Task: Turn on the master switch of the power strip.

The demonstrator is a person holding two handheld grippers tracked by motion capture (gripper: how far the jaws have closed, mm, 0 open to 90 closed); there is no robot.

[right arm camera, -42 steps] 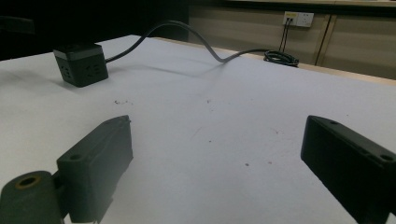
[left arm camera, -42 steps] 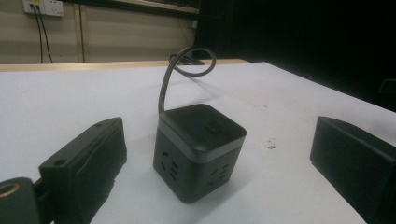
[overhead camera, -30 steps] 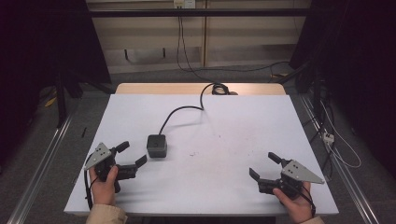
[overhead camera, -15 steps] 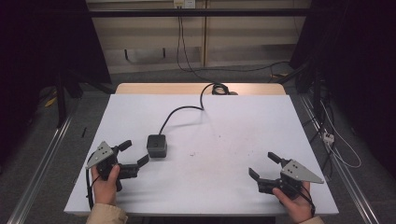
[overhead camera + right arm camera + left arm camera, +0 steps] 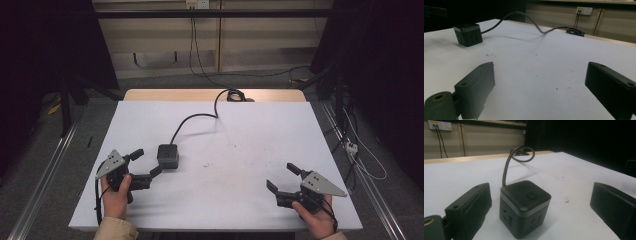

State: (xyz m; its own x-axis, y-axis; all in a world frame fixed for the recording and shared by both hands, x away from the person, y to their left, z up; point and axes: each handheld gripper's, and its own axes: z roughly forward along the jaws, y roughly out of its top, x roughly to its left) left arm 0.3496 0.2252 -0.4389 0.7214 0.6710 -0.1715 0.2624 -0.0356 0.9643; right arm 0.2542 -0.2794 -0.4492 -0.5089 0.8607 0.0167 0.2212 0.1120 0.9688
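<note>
- The cube power socket [image 5: 168, 156] sits on the white worktop [image 5: 250, 150], left of centre, between the jaws of the left tool [image 5: 146, 164], which stand apart.
- The right tool [image 5: 285, 179] hovers well apart from it, jaws apart, empty.
- Judged rigid, smooth-sided, moderately light; its stiff cable [image 5: 192, 120] will resist pulling.
- Grip two opposite side faces, below the grey band.

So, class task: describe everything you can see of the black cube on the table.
The black cube is a dark, plastic-looking power socket block with rounded edges, a pale grey band below its top, a small button on top and socket holes in its sides. It sits upright on the white table, its cable arching away to a far-edge coil. The left gripper has its open jaws flanking it, not touching.
</note>
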